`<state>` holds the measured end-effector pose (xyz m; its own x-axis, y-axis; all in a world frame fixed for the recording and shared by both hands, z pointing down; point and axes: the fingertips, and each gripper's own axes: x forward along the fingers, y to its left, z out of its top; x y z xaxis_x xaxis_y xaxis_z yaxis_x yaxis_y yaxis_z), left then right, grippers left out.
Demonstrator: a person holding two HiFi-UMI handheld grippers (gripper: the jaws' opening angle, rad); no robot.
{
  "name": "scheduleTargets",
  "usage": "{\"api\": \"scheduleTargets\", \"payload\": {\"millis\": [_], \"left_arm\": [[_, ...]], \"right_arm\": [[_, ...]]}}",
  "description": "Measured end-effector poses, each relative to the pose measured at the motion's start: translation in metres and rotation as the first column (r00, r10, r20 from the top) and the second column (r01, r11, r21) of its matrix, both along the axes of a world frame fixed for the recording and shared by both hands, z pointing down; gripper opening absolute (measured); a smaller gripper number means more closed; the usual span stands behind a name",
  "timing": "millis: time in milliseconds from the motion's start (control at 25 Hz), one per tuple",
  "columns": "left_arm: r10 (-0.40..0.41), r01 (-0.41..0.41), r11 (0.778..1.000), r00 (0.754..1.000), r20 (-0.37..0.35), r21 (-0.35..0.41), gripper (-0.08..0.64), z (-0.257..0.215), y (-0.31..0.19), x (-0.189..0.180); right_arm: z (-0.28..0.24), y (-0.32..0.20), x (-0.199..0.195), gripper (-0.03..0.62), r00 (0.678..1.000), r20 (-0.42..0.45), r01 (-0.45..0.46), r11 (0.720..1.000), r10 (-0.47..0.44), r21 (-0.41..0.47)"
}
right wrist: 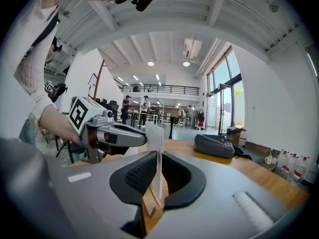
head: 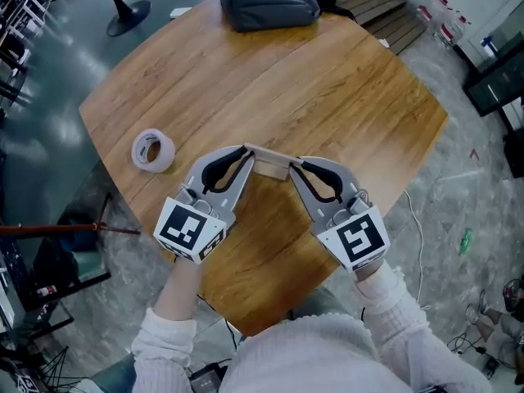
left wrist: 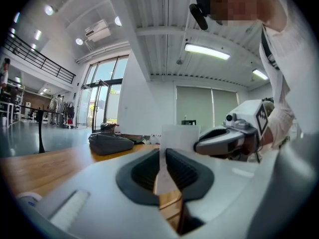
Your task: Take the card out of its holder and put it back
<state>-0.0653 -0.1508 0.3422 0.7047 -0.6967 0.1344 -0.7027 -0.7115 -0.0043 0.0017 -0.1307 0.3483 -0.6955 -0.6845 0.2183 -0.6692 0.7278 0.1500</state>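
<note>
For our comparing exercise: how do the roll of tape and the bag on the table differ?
The roll of tape is small, pale and ring-shaped; the bag is large, dark grey and slumped. The roll of tape lies near the left edge of the wooden table, the bag at its far edge. Both rest on it.

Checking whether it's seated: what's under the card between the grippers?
A wooden holder shows just below the card. The left gripper and right gripper cover where the two meet, so seating can't be told.
</note>
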Motion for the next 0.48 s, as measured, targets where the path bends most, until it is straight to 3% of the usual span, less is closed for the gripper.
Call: {"api": "scheduleTargets", "payload": {"millis": [480], "left_arm": [[-0.002,0.001,0.999,1.000,-0.020,-0.050,0.044,0.032,-0.014,-0.003]], "right_arm": [[0.031,-0.017,-0.002,0.032,0.999,-0.027,0.016,0.999,-0.017,-0.046]]}}
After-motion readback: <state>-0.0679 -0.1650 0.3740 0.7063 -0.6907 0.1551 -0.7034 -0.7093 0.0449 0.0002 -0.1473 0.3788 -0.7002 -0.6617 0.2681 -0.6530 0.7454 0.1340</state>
